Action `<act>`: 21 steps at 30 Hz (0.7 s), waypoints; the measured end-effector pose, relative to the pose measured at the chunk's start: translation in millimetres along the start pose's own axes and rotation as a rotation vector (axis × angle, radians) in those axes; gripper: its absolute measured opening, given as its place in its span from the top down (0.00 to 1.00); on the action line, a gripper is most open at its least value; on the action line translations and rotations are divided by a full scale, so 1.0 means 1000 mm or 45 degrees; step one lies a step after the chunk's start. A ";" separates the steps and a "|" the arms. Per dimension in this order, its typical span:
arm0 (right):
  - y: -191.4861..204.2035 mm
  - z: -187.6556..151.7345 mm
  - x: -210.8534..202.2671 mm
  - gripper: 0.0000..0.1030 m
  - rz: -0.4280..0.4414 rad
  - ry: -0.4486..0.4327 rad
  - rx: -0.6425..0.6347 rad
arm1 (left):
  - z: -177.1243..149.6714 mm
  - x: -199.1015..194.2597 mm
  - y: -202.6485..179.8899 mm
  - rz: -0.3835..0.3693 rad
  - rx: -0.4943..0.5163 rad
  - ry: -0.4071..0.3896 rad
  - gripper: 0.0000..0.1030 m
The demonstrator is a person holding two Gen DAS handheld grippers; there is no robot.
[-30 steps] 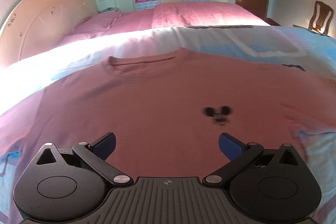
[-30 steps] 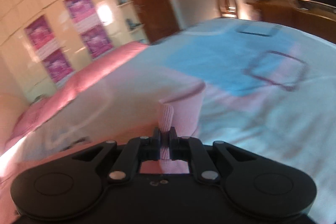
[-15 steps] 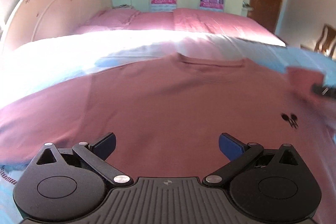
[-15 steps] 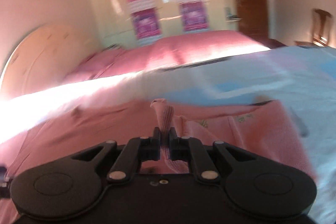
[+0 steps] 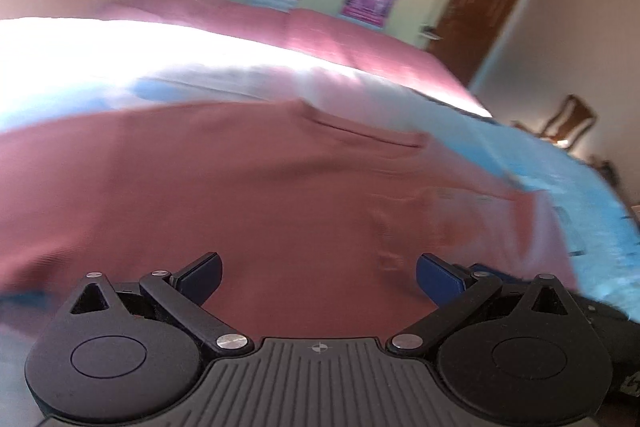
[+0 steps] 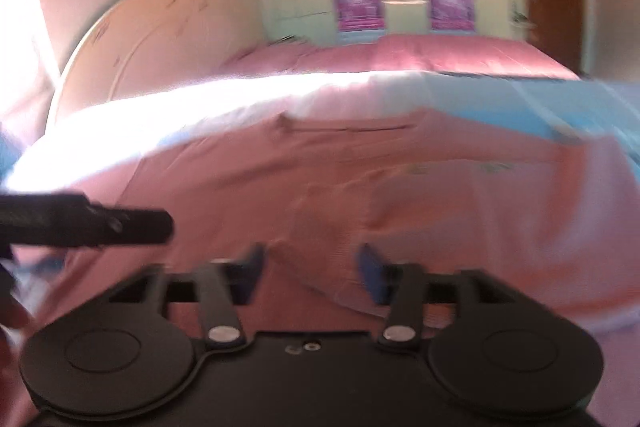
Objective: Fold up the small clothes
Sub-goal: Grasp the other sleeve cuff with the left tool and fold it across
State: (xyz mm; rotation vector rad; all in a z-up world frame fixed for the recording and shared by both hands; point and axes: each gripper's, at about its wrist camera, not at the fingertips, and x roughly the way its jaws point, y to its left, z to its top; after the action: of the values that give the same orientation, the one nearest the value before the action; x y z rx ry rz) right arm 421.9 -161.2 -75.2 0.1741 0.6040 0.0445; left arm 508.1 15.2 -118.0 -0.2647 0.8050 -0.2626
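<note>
Left wrist view: the left hand-held gripper [image 5: 318, 277] hovers, jaws wide and empty, over the dusty-pink cotton T-shirt [image 5: 240, 195] spread on the blue-and-white bed [image 5: 560, 179].

Right wrist view: the right hand-held gripper [image 6: 310, 273] is parted above a folded-in sleeve [image 6: 500, 227]. The first side fold looks done; next, the opposite sleeve needs pinching.

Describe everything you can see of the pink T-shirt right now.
The pink T-shirt lies spread on the bed, ribbed collar at the far side. Its soft knit looks dusty pink. The right side is folded over onto the body, a paler flap. Both the left gripper and right gripper hover open above it, neither pinching fabric. Motion blur hides finer detail.
</note>
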 end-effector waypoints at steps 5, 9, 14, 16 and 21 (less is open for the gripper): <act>-0.064 0.003 -0.039 0.93 -0.209 -0.066 0.207 | -0.002 0.055 -0.030 -0.101 -0.018 0.125 0.42; -0.104 0.002 -0.064 0.93 -0.346 -0.129 0.331 | 0.000 0.081 -0.050 -0.046 0.070 0.138 0.57; -0.136 -0.012 -0.081 0.93 -0.425 -0.140 0.417 | 0.009 0.079 -0.052 -0.080 0.030 0.075 0.94; -0.139 -0.013 -0.083 0.93 -0.442 -0.146 0.448 | 0.014 0.054 -0.048 -0.086 0.029 -0.016 0.94; -0.154 -0.004 -0.081 0.93 -0.439 -0.182 0.483 | 0.029 0.005 -0.011 0.017 0.055 -0.168 0.94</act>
State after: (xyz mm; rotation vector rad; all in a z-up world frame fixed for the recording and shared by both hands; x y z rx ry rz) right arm 351.9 -319.7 -60.4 0.4346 0.4887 -0.4156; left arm 531.6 7.7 -98.2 -0.2332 0.6701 -0.2472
